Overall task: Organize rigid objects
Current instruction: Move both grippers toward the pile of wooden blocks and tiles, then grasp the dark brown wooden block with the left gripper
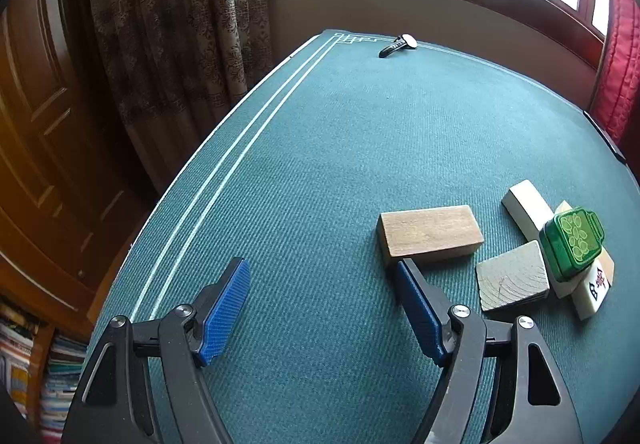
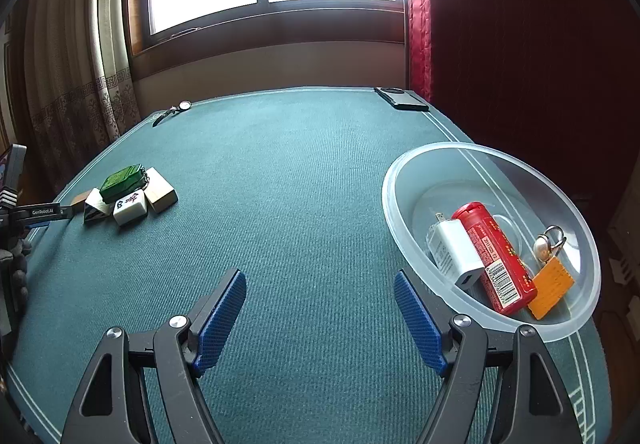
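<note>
The left gripper (image 1: 322,308) hangs over the green felt table (image 1: 320,148) with its 2 blue-padded jaws spread wide and nothing between them. Its right fingertip (image 1: 416,300) lies just beside the near corner of a brown wooden block (image 1: 430,234); whether they touch cannot be told. To the right of that block lies a grey wooden piece (image 1: 512,280) with visible grain rings, then a cluster: a green embossed tin (image 1: 572,242) resting on top of pale blocks, a white block (image 1: 526,210) behind it, and a mahjong tile (image 1: 594,290) with a red and black character in front.

The right gripper (image 2: 320,314) also has its jaws spread apart and empty above bare felt. Just beside its right finger stands a translucent plastic bowl (image 2: 404,184) holding a white USB charger (image 2: 454,250), a red cylindrical tube (image 2: 496,256) with a barcode, an orange tag (image 2: 552,286) and a key ring (image 2: 554,236) with a pale round charm. The cluster of blocks lies well apart from the bowl, at the table's left side in the right wrist view.

A wristwatch (image 1: 398,45) lies at the far edge, and a dark phone (image 2: 402,99) lies at the far right corner.
</note>
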A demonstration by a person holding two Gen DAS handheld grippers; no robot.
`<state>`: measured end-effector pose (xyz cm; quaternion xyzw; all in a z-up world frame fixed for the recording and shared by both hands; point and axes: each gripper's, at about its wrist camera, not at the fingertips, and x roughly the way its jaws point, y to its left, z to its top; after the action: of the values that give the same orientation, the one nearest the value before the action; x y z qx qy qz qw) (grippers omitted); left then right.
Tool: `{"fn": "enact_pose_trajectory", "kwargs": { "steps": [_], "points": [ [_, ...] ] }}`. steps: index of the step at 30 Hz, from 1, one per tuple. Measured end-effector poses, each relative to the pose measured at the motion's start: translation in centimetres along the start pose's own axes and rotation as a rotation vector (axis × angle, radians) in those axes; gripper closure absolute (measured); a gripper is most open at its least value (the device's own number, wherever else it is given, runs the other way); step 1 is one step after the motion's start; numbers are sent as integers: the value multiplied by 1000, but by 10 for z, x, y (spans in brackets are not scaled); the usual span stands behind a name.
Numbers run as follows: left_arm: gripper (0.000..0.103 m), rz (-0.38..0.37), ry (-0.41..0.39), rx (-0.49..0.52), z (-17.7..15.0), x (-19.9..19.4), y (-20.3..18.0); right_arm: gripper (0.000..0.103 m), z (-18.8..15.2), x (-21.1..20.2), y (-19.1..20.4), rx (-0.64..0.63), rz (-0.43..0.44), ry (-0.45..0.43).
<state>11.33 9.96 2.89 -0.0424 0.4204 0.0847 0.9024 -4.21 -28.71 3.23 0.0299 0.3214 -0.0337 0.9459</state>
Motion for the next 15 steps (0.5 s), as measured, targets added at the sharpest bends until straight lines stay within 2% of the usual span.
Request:
{"fn": "enact_pose_trajectory", "kwargs": {
  "steps": [4,9,15],
  "points": [
    [27,-44,-13,-11,-1,-4,1,23,0,1,1,1,2,5],
    [27,-111,-38,14,0,-12,-16,23,0,2,2,3,5,8],
    [27,-138,-44,54,11,-10,-41,23,0,3,2,6,5,10]
  ]
}}
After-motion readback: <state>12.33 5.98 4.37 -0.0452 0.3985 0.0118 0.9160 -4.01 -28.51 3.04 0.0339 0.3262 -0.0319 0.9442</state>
